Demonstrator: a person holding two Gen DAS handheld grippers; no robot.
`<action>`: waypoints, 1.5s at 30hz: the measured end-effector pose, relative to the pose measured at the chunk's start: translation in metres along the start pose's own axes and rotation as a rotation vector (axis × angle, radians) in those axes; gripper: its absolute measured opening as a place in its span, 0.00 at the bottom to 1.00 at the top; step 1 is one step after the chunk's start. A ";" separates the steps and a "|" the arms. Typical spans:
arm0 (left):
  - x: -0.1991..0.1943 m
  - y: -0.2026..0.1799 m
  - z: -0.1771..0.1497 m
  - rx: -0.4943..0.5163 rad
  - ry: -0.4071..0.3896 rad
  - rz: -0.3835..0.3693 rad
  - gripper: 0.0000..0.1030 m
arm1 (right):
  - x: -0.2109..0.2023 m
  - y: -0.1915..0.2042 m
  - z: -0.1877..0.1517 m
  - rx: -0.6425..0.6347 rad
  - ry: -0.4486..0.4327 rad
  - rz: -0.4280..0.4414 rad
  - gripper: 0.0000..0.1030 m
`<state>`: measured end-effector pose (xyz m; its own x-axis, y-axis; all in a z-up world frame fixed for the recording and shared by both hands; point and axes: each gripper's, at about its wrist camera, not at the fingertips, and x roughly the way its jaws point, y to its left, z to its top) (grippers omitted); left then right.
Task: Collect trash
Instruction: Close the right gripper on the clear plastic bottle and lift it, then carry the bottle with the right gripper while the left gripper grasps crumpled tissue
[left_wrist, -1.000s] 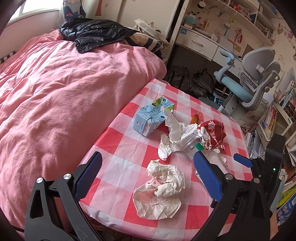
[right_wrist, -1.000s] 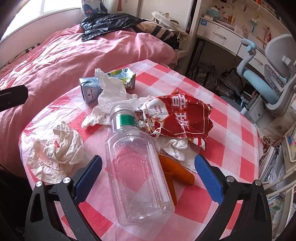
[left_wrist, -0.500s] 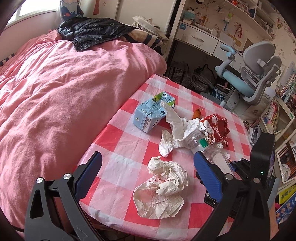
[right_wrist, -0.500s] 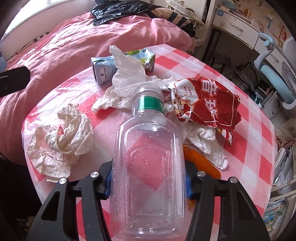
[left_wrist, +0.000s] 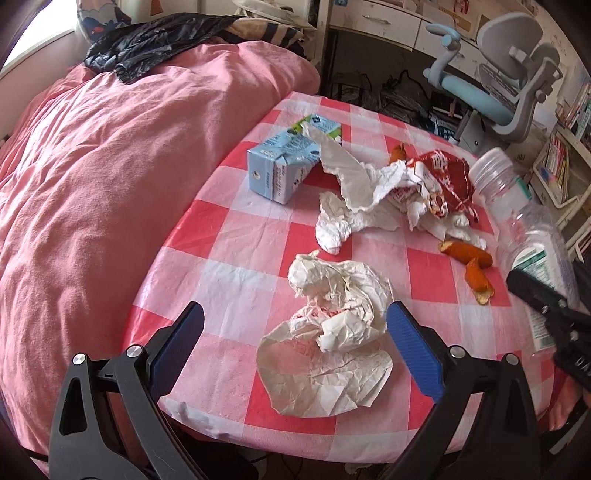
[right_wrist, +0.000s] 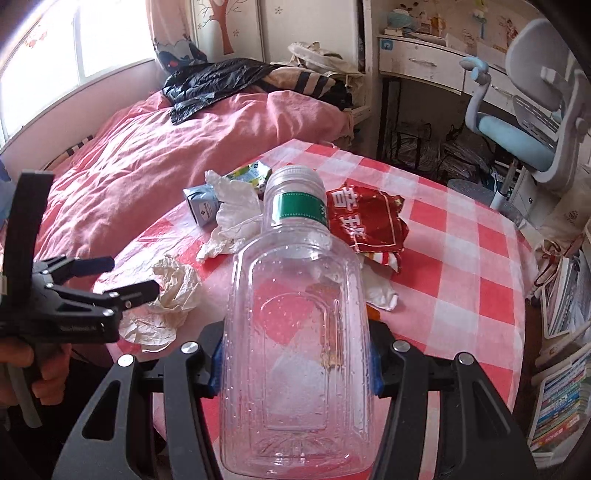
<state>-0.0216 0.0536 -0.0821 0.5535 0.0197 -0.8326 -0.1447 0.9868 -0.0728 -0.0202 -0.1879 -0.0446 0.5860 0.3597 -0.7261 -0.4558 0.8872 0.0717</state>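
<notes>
My right gripper (right_wrist: 295, 365) is shut on a clear plastic bottle (right_wrist: 299, 332) with a green neck band. It holds the bottle off the table, cap pointing away. The left wrist view has that bottle (left_wrist: 524, 214) at its right edge. My left gripper (left_wrist: 293, 321) is open just above a crumpled white paper wrapper (left_wrist: 332, 332), one finger on each side and not touching it. The right wrist view shows this left gripper (right_wrist: 129, 275) by the wrapper (right_wrist: 166, 295). Farther back lie a blue milk carton (left_wrist: 280, 166), white tissues (left_wrist: 354, 195), a red snack bag (left_wrist: 443, 173) and orange peel (left_wrist: 472, 262).
The trash lies on a round table with a red-and-white checked cloth (left_wrist: 240, 266). A bed with a pink duvet (left_wrist: 92, 184) presses against its left side. A grey-blue desk chair (left_wrist: 517, 85) stands behind, and bookshelves (right_wrist: 561, 406) are at the right.
My right gripper closed on the bottle and raised it off the table. My left gripper dropped lower and closer to the crumpled wrapper, still open.
</notes>
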 end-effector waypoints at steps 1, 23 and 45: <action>0.004 -0.004 -0.002 0.017 0.012 0.004 0.93 | -0.003 -0.006 -0.001 0.024 -0.008 0.006 0.53; -0.038 -0.109 -0.015 0.321 -0.118 -0.407 0.23 | -0.150 -0.103 -0.029 0.347 -0.317 0.063 0.53; -0.032 -0.523 -0.190 1.023 0.151 -0.679 0.66 | -0.161 -0.277 -0.367 1.073 -0.062 -0.366 0.66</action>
<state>-0.1194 -0.4932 -0.1220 0.1562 -0.4965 -0.8539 0.8797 0.4630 -0.1082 -0.2342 -0.5978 -0.1989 0.6120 0.0146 -0.7907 0.5419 0.7205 0.4327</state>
